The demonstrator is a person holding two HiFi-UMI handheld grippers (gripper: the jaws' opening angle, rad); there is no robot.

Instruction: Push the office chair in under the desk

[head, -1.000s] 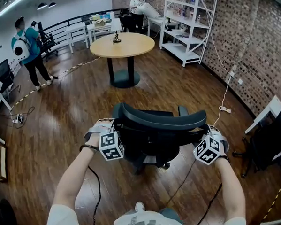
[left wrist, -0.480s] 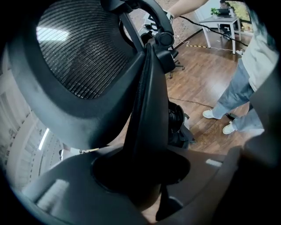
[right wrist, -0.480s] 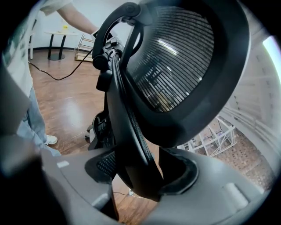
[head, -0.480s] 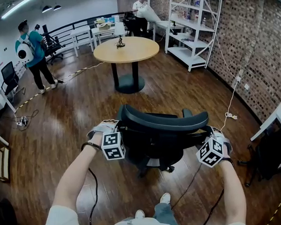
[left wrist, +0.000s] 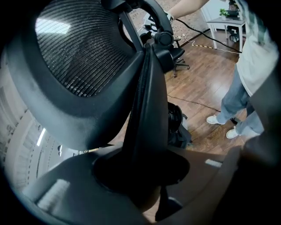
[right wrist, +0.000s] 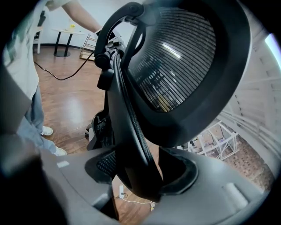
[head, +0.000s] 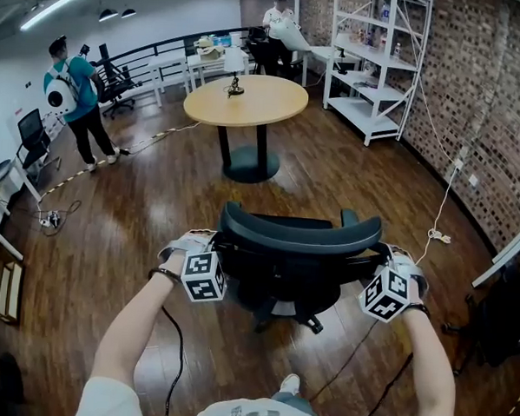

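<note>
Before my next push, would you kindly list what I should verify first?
1. Left gripper on the backrest edge, jaws just been closing on it: ok.
2. Right gripper clamped on the backrest's other edge: ok.
3. Floor bare up to the round table: ok.
4. Person in teal stands off the path: ok.
5. Office chair under the table: not ok, apart.

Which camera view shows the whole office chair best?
The head view: the office chair appears whole, from backrest down to wheeled base. The left gripper view and the right gripper view show only its mesh backrest and frame edge, very close up, plus a glimpse of the base.
</note>
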